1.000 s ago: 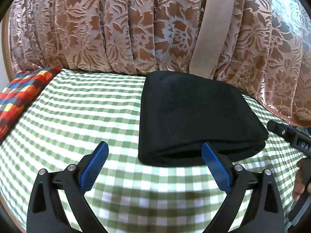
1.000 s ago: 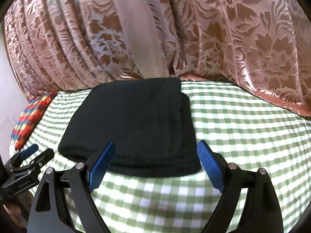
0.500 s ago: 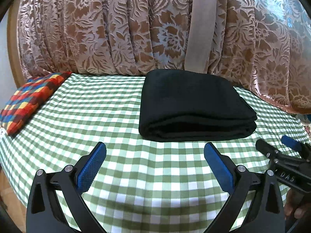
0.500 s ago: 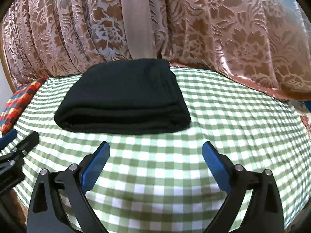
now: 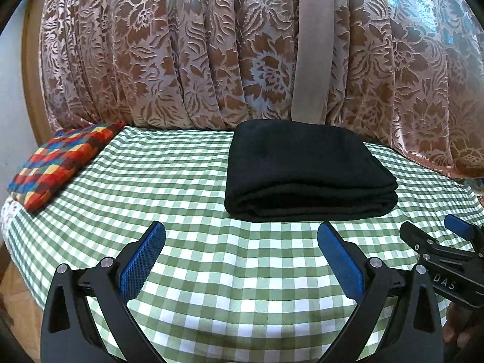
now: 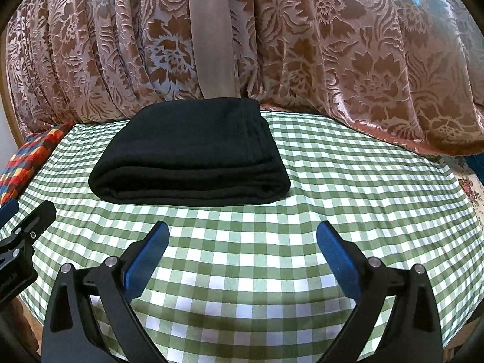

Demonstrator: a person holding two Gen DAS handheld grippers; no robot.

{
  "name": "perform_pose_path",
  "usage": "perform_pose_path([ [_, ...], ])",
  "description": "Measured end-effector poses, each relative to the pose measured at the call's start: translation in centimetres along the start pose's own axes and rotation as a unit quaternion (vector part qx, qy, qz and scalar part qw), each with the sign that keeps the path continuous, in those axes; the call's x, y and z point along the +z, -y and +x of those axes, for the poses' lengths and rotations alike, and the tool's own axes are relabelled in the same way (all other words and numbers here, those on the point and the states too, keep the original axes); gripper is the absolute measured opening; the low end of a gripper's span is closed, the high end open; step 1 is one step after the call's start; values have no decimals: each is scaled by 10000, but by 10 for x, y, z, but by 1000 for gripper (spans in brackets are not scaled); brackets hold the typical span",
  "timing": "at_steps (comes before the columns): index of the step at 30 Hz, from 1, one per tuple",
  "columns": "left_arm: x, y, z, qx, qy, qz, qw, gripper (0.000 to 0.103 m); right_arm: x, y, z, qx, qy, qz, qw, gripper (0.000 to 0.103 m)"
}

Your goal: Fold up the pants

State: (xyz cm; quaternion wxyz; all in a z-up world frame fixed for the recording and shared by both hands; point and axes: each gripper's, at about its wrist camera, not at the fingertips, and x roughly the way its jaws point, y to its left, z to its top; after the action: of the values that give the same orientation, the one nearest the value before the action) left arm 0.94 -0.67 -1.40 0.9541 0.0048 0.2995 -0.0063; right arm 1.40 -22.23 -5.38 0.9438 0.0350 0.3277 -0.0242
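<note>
The black pants point(image 5: 305, 169) lie folded in a thick rectangular stack on the green checked cloth point(image 5: 181, 187), near the curtain. They also show in the right wrist view point(image 6: 193, 157). My left gripper point(image 5: 242, 242) is open and empty, well short of the stack's near edge. My right gripper point(image 6: 242, 239) is open and empty, also short of the stack. The right gripper also shows at the right edge of the left wrist view point(image 5: 435, 236). The left gripper shows at the left edge of the right wrist view point(image 6: 27, 214).
A multicoloured checked cushion point(image 5: 60, 163) lies at the far left of the cloth; it also shows in the right wrist view point(image 6: 27, 157). A brown floral curtain point(image 5: 211, 54) hangs behind. The cloth point(image 6: 363, 181) drops off at the left, right and near edges.
Both grippers have drawn back and away from the folded pants, which now lie farther off. Both stayed open and empty. The pants have not moved.
</note>
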Motion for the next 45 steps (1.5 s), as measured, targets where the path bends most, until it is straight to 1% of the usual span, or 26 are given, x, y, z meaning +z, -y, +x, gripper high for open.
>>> perform_pose_path([
  [45, -2, -2, -7, 18, -3, -33, 10000, 99, -4, 0, -5, 10, 28, -20, 10000, 98],
])
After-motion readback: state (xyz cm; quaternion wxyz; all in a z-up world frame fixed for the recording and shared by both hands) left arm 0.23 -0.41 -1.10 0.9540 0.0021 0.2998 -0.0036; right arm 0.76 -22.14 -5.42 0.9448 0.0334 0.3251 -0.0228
